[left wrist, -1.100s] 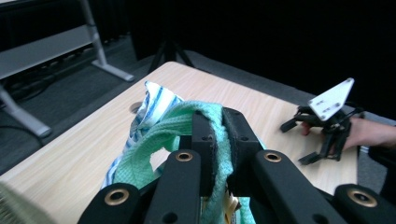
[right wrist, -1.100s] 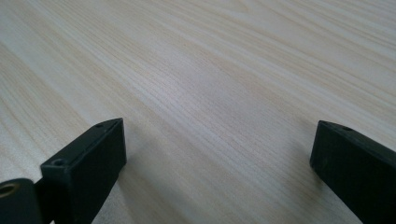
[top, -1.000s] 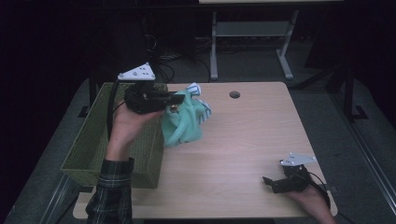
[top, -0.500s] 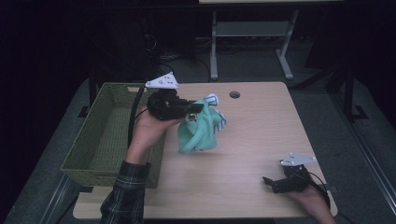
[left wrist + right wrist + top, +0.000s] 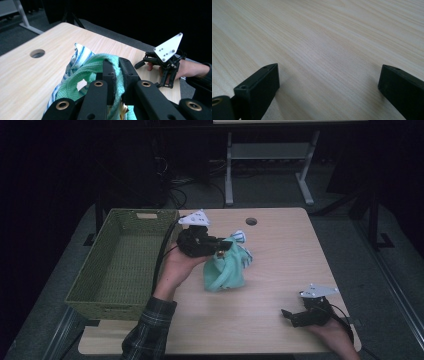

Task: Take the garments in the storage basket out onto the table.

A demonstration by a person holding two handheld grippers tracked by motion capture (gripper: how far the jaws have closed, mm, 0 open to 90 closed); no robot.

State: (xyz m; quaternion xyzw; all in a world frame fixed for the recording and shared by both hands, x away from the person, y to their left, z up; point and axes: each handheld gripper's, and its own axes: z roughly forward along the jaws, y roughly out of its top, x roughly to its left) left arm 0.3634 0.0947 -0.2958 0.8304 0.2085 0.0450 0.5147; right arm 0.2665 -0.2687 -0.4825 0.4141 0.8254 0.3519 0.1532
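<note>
Now left gripper (image 5: pixel 222 251) is clamping the green cloth (image 5: pixel 225 272) beside the wicker basket (image 5: pixel 120 265), right gripper (image 5: pixel 287 314) is resting jaws apart.

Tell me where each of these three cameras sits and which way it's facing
High view: above the person's side, looking forward and down on the table; both forearms show.
Left gripper view: rides the left gripper, looking along jaws clamped on the green cloth.
Right gripper view: rides the right gripper, looking low across bare wood between parted jaws.
Shared: high and left gripper views both show the cloth and the right gripper.
</note>
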